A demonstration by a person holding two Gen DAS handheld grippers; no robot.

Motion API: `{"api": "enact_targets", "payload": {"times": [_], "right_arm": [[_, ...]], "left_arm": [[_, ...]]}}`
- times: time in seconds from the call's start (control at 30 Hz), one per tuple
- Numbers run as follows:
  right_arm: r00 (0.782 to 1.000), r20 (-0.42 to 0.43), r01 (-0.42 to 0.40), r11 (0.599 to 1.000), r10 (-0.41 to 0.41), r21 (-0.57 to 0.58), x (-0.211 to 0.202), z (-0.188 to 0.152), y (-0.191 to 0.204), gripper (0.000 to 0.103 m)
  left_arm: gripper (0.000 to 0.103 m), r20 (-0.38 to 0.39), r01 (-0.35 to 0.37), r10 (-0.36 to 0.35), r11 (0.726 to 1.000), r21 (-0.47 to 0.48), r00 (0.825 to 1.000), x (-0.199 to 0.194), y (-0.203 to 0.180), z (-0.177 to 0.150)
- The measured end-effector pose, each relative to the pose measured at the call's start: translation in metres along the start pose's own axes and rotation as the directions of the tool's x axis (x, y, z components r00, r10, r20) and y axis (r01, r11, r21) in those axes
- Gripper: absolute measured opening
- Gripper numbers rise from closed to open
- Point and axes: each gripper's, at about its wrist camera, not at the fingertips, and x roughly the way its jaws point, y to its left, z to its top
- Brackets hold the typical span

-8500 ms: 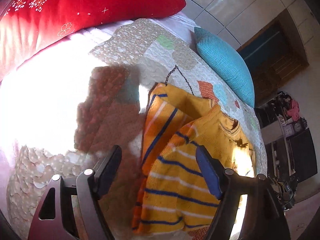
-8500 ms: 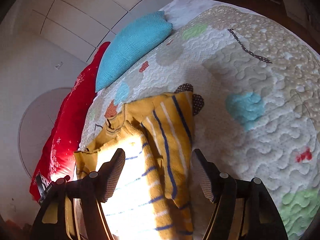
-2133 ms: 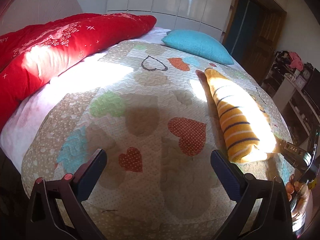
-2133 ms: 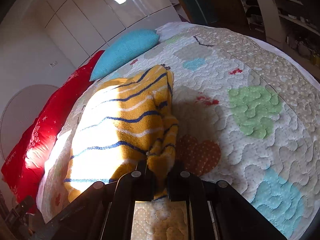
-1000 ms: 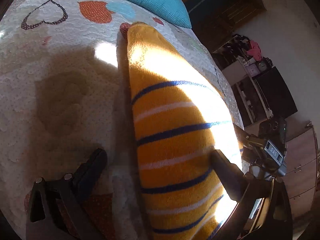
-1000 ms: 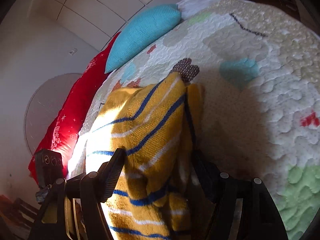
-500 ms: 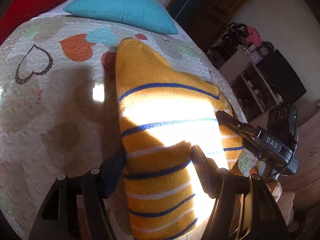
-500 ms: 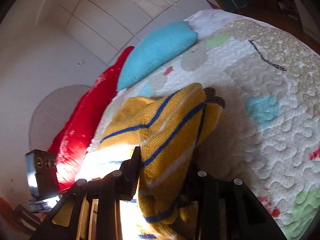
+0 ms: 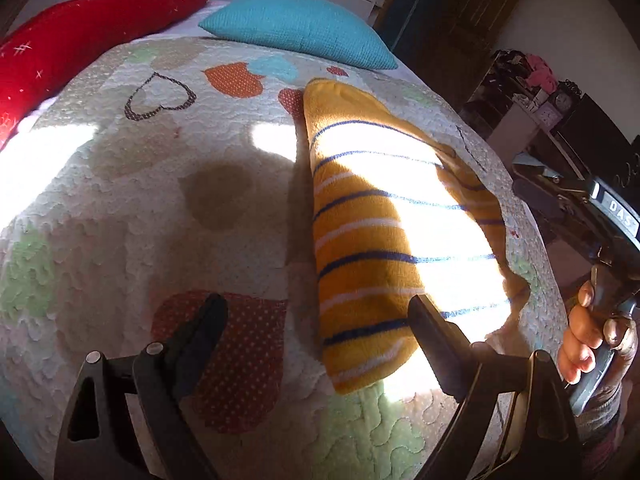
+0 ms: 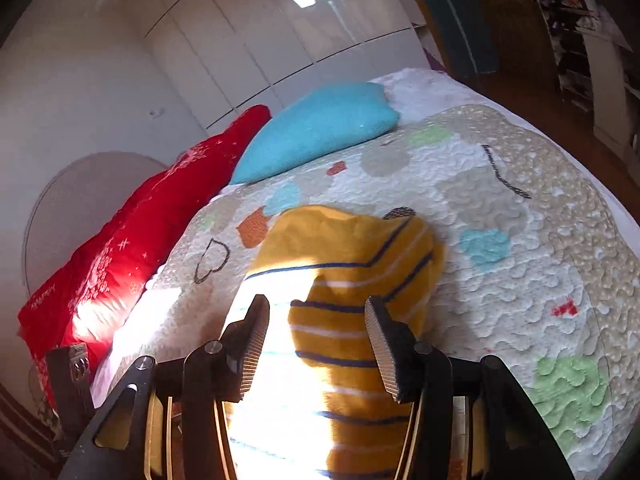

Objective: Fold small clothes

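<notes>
A yellow-orange knit sweater with blue and white stripes lies folded into a long bundle on the quilted bedspread. It also shows in the right wrist view. My left gripper is open, its jaws wide apart at the near end of the sweater, the right finger touching its edge. My right gripper is open above the sweater's near part and holds nothing. The right gripper's body and the hand holding it show at the right of the left wrist view.
A turquoise pillow and a long red pillow lie at the head of the bed. White wardrobe doors stand behind. A dark door and cluttered shelves stand to the right of the bed.
Both grippers have let go of the sweater and opened. They have drawn back, and the sweater now lies flat on the quilt.
</notes>
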Motion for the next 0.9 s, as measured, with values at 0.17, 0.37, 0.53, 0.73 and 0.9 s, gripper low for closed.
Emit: {"api": "enact_targets", "payload": {"times": [0.17,0.37,0.53,0.73,0.9], "right_arm": [[0.986,-0.146,0.073,0.996,-0.081,-0.057,0.048,-0.046,0.026,0.05],[0.961,-0.118,0.221,0.952,-0.249,-0.214,0.014,-0.114,0.043,0.05],[0.971,-0.129,0.188,0.977,-0.201,-0.105,-0.041,-0.141,0.028,0.057],[0.962,-0.065,0.262,0.964,-0.265,-0.048,-0.092,-0.172,0.015,0.064],[0.946,-0.035,0.322,0.947,-0.322,-0.008,-0.108,-0.173,0.003,0.067]], "left_arm": [[0.092,0.255,-0.178,0.167,0.984,0.022,0.952,-0.07,-0.006,-0.013],[0.103,0.589,-0.412,0.367,0.909,-0.062,0.72,-0.154,-0.008,-0.043],[0.103,0.576,-0.348,0.32,0.935,-0.065,0.752,-0.179,-0.002,-0.052],[0.103,0.49,-0.28,0.25,0.96,-0.014,0.835,-0.156,-0.007,-0.063],[0.103,0.283,-0.186,0.19,0.982,-0.04,0.94,-0.111,-0.006,-0.076]]}}
